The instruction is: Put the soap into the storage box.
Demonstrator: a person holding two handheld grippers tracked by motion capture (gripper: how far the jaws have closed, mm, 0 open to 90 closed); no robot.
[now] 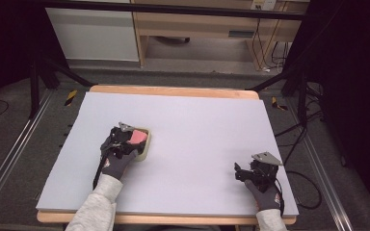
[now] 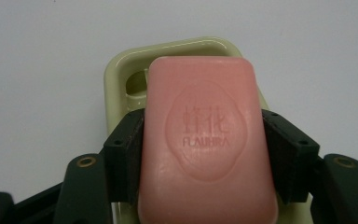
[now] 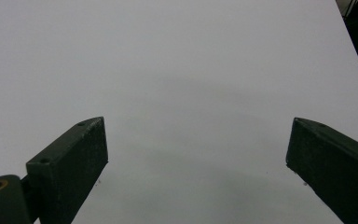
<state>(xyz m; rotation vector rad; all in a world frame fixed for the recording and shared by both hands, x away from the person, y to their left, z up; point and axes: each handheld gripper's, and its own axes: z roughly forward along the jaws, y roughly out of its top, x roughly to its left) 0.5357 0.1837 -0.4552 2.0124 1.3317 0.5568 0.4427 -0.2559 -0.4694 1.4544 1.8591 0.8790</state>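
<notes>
A pink soap bar (image 2: 200, 84) with a stamped oval emblem sits between the black jaws of my left gripper (image 2: 204, 128), whose pads press on its two long sides. Under it lies a pale green soap dish (image 2: 121, 77), and the bar lies over most of the dish's hollow. From above, the left gripper (image 1: 134, 139) is at the table's left-middle, over the dish (image 1: 145, 150), with the soap bar (image 1: 138, 136) showing pink. My right gripper (image 1: 239, 172) rests near the front right, and in its own view this gripper (image 3: 198, 140) is open wide over bare table.
The pale grey tabletop (image 1: 197, 120) has a wooden border. Beyond its far edge stand a cabinet (image 1: 94, 33) and a wooden shelf unit (image 1: 197, 24). Dark stands and cables (image 1: 294, 139) run along the right side on the floor.
</notes>
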